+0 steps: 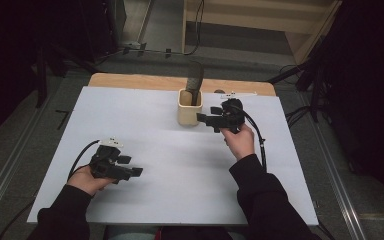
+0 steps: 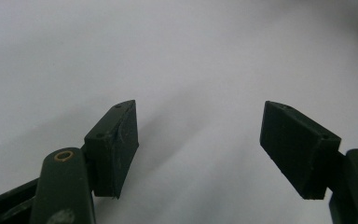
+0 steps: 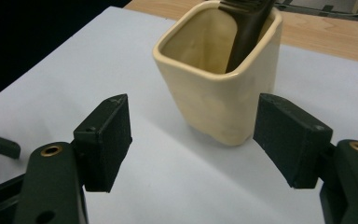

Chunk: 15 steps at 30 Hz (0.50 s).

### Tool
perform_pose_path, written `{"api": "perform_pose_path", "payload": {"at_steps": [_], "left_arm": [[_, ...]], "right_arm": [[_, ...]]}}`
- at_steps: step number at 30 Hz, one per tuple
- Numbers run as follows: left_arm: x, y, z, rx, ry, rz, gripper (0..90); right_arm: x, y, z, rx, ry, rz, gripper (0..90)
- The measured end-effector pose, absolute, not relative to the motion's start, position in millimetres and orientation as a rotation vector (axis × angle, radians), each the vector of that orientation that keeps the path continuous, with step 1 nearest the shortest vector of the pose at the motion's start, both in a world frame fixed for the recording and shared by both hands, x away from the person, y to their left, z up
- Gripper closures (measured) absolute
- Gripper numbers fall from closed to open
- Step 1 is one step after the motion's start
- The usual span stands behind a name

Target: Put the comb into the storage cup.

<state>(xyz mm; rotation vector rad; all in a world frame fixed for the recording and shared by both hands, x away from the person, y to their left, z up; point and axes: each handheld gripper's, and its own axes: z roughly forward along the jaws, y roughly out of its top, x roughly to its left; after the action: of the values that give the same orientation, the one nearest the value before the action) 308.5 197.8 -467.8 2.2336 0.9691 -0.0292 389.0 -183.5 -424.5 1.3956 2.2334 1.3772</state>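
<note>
Landmark for all places: cream cup [image 1: 189, 106], standing upright on the white sheet [image 1: 170, 165], toward the far edge

Progress, judged from present layout:
- Left gripper [image 1: 136, 172]: well apart from cup, toward the near left, low over the sheet. Jaws spread wide, nothing between them; bare white surface ahead in the left gripper view [image 2: 198, 140]. Idle, by the look of it
- Cup: a dark utensil [image 1: 195, 82] stands inside, leaning against the cup's far right corner, handle end down [image 3: 244, 37]. Looks seated in the cup; no gripper touching it
- Right gripper [image 1: 200, 118]: just beside cup, on its right, pointing at its lower wall. Jaws wide apart, empty; in the right gripper view [image 3: 193, 140] cup sits ahead of the pads, not yet between them, no contact seen
- Judgement: either approaching to take the cup, or utensil just placed and hand free; grasp not yet made. Left to do if a grasp: advance jaws around the cup wall, close

Hidden or unclear:
- Utensil's upper end blurred and dark against the floor in the high view, cropped in the right gripper view; type not identifiable
- Cup bottom interior not visible
- Small pale object [image 1: 237, 94] on the wooden edge [image 1: 130, 80] right of cup, too small to identify
</note>
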Motion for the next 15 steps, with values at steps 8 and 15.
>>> {"api": "perform_pose_path", "payload": {"at_steps": [8,15], "left_arm": [[309,198,-468,2.238,0.968,-0.03,28.6],[309,198,-467,2.233,0.966,-0.029,28.6]], "right_arm": [[377,-186,-426,1.371,2.275,1.4,25.6],[364,-191,-425,1.344,2.287,1.387,25.6]]}}
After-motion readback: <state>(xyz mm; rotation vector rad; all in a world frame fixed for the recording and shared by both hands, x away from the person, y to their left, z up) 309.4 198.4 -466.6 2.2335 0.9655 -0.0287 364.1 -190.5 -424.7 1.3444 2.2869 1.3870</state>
